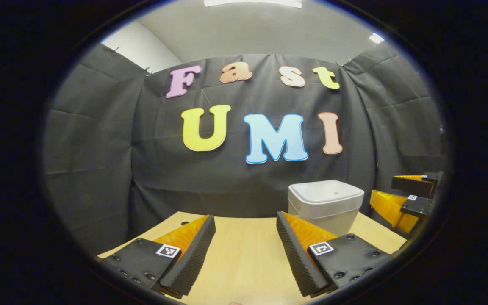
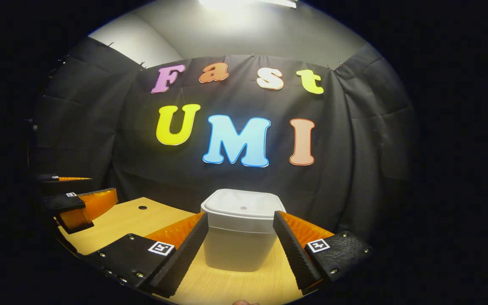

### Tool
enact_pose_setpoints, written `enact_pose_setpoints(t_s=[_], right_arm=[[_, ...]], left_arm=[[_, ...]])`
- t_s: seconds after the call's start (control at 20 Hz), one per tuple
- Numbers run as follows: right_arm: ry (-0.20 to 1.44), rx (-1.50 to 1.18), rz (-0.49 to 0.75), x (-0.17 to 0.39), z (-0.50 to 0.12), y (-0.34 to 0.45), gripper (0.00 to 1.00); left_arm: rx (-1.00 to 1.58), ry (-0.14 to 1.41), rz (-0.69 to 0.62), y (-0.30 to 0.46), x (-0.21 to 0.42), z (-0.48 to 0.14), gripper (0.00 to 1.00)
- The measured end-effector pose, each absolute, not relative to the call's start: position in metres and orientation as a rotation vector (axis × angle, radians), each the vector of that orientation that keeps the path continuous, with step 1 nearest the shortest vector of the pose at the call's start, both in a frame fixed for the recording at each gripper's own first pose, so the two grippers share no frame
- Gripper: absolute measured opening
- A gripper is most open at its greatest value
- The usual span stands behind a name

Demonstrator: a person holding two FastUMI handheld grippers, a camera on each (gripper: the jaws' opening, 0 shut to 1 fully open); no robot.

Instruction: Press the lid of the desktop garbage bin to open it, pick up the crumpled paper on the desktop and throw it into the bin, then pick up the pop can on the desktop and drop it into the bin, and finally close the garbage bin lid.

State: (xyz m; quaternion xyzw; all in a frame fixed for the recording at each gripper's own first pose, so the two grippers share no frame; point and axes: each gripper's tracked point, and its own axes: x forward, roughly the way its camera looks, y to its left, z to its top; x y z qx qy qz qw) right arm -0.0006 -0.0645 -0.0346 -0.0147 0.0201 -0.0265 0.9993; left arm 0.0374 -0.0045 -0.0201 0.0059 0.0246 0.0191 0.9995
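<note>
Bin: the white desktop garbage bin stands on the wooden desktop with its lid down, straight ahead of the right gripper.
Nearer hand: right, by my judgement; from the left gripper the bin sits off to the right.
Jaws: both grippers spread wide, holding nothing.
Coming move: the lid lies ahead, slightly above the right fingertips.
Unclear: the lid's press point may be the small central mark.
</note>
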Motion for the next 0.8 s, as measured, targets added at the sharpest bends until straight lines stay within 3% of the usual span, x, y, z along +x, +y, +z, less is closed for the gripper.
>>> enact_pose_setpoints(t_s=[0.8], right_arm=[[0.036, 0.014, -0.213, -0.042, -0.023, -0.121, 0.97]], left_arm=[[0.007, -0.023, -0.104, -0.071, 0.05, -0.017, 0.95]])
